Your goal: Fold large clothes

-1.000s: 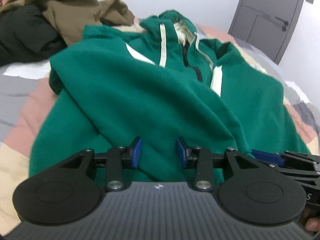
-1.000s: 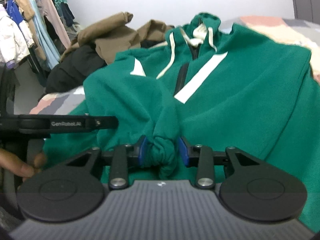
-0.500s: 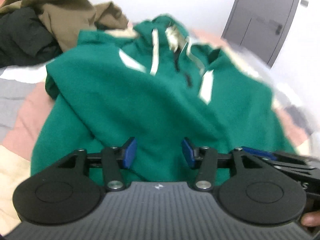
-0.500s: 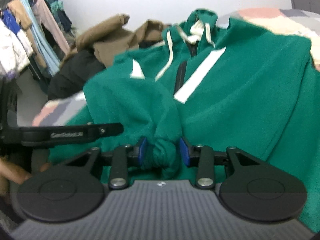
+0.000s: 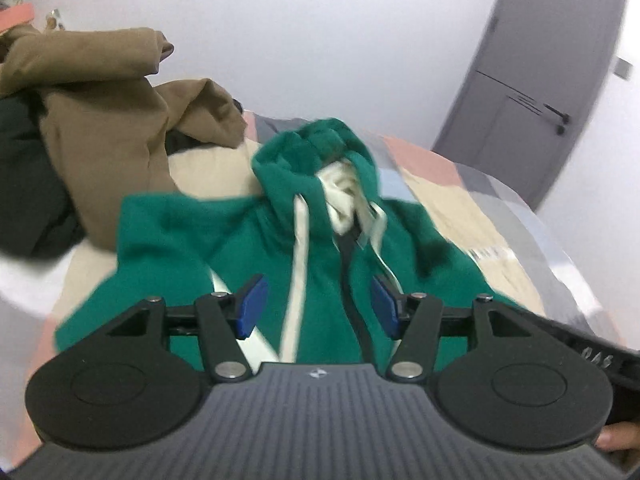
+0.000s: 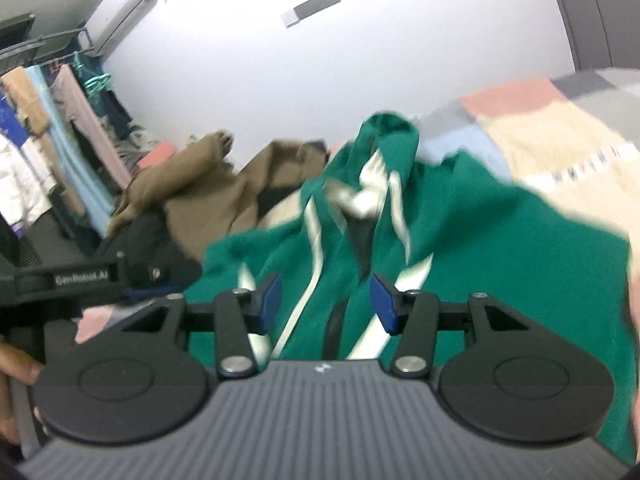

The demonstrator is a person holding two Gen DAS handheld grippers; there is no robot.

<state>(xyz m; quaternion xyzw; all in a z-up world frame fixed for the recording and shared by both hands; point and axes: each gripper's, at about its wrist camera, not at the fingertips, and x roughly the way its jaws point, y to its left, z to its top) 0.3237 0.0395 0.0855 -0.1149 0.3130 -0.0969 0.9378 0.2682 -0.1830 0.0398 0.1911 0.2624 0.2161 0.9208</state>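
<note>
Two grippers hover over the green hoodie (image 5: 320, 280) lying on the bed (image 5: 480, 208): the left gripper (image 5: 316, 308) and right gripper (image 6: 325, 302) both have jaws opening, pads clear of cloth, holding nothing.
</note>
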